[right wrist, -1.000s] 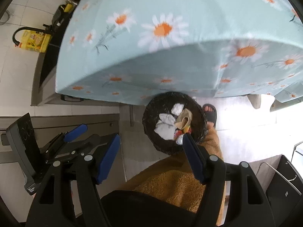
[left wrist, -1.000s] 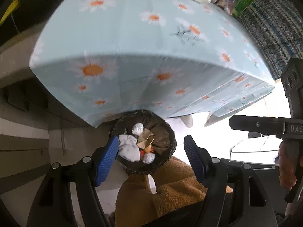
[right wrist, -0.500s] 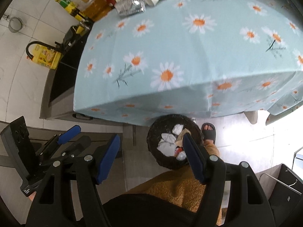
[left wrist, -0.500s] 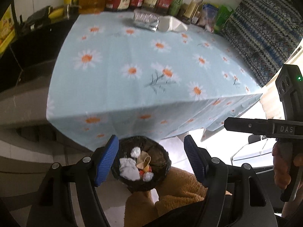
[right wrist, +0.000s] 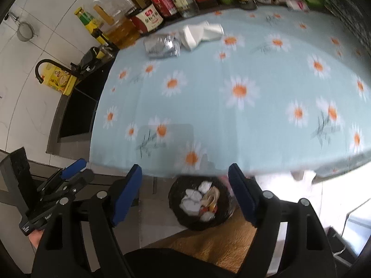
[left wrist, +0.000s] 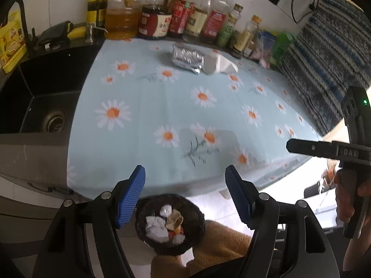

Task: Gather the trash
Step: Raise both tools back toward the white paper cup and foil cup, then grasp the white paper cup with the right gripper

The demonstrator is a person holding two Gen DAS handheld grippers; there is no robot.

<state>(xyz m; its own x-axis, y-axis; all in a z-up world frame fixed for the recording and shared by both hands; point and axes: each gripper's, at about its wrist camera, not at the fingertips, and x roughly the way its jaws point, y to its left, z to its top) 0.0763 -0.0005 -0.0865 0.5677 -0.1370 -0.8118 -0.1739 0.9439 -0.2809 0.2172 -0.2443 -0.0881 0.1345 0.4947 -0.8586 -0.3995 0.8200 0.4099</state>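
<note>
A black bin (left wrist: 171, 224) (right wrist: 200, 202) stands on the floor under the table's front edge, holding crumpled white paper, a tan wrapper and small red bits. My left gripper (left wrist: 185, 194) hangs open above it with nothing between its blue pads. My right gripper (right wrist: 185, 195) is empty too, and its jaws are opening. Far across the daisy tablecloth (left wrist: 185, 106) (right wrist: 231, 106) lie a crushed silver foil pack (left wrist: 187, 58) (right wrist: 162, 44) and a crumpled white carton (left wrist: 219, 64) (right wrist: 200, 33). The right gripper's body (left wrist: 352, 148) shows at the right edge of the left wrist view.
A row of bottles and jars (left wrist: 176, 18) (right wrist: 162, 7) lines the wall behind the table. A black sink (left wrist: 39, 102) (right wrist: 78, 106) sits left of the table. A patterned blue cloth (left wrist: 324, 53) hangs at the right. A tan-trousered leg (left wrist: 208, 250) is beside the bin.
Both grippers have risen and tilted up, so the tabletop, the foil pack, the carton and the bottles came into view. The bin shrank toward the bottom. The right jaws widened.
</note>
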